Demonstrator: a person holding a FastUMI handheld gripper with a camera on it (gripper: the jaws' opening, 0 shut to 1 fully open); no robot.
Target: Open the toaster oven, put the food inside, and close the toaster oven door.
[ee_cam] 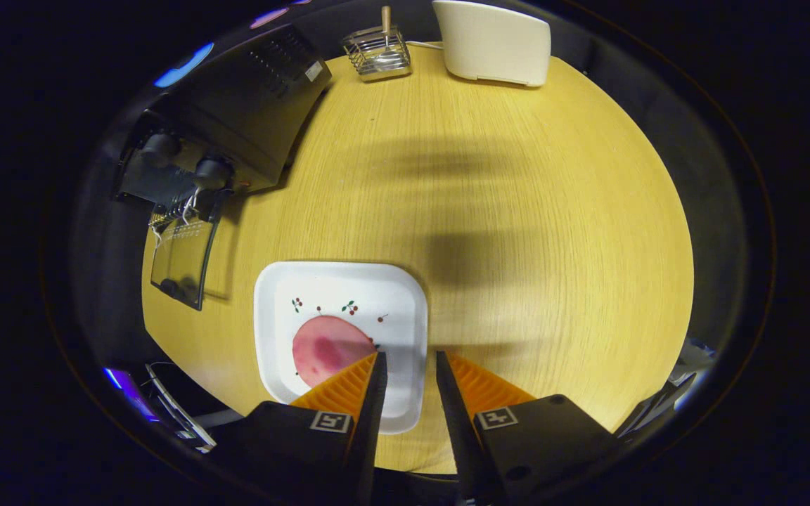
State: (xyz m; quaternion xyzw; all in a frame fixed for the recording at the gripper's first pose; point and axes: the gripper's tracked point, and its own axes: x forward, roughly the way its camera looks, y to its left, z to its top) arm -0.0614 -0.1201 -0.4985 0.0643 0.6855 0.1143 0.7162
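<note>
A black toaster oven (236,119) stands at the far left of the wooden table, its glass door (183,260) folded down open toward me. A white square plate (338,295) with small cherry prints lies just ahead of my fingers. On it rests a pink round slice of food (328,348), partly covered by my left fingertip. My gripper (408,357) hovers above the plate's near right part, open, with a narrow gap and nothing between its orange fingers (479,386).
A wire basket (377,53) with a wooden handle sits at the table's far edge. Beside it to the right stands a white rounded appliance (493,42). The yellow wooden table (517,211) stretches wide to the right of the plate.
</note>
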